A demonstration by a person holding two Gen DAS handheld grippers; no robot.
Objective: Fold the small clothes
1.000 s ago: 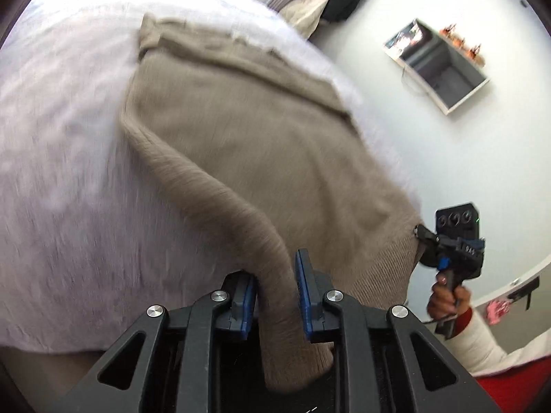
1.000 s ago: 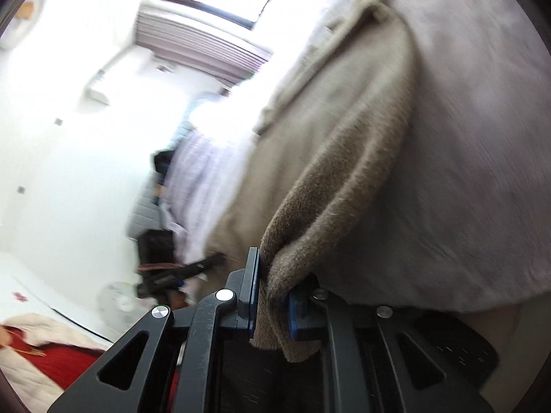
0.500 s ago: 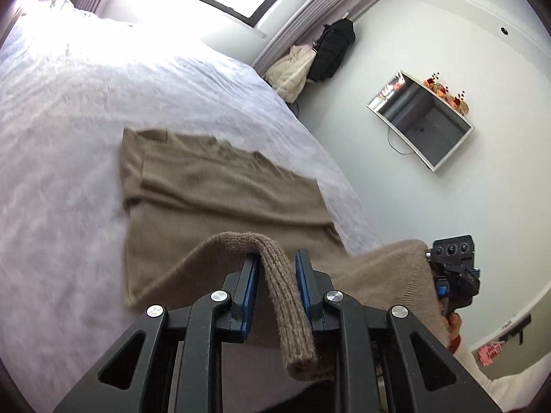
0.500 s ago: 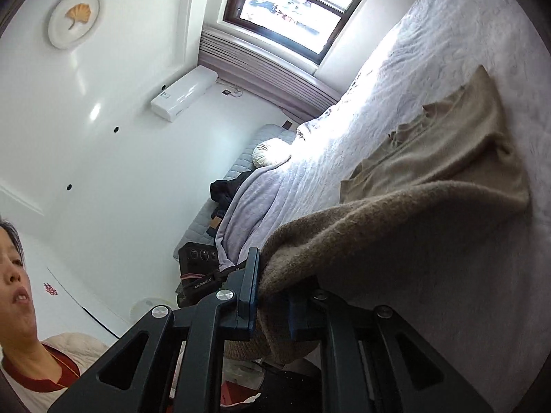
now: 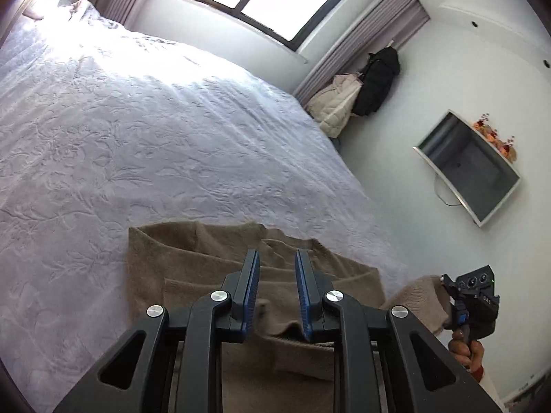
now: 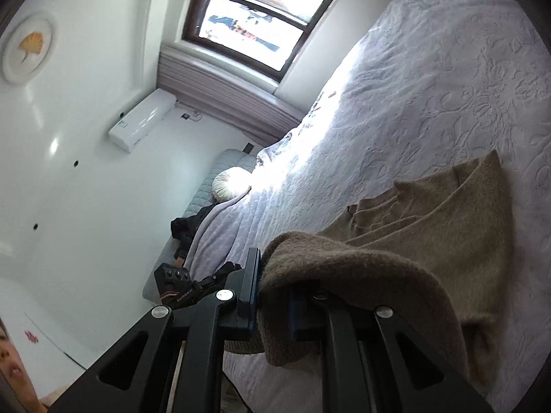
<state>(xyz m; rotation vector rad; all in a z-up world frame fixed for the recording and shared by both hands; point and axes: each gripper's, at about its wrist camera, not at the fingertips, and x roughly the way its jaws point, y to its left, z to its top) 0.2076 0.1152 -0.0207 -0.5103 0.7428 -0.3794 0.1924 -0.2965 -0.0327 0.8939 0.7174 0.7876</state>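
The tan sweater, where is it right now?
The tan sweater lies on the white bedspread near its lower edge in the left wrist view, its near hem lifted and clamped in the right gripper.

- The sweater (image 5: 213,275) was a tan, fuzzy knit with a ribbed hem.
- Its far part lay flat on the white bedspread, with soft creases across it.
- Its near edge was lifted off the bed and doubled over toward the far part.
- One near corner (image 6: 310,261) draped in a thick roll; the other (image 5: 420,296) hung raised at the bed's edge.
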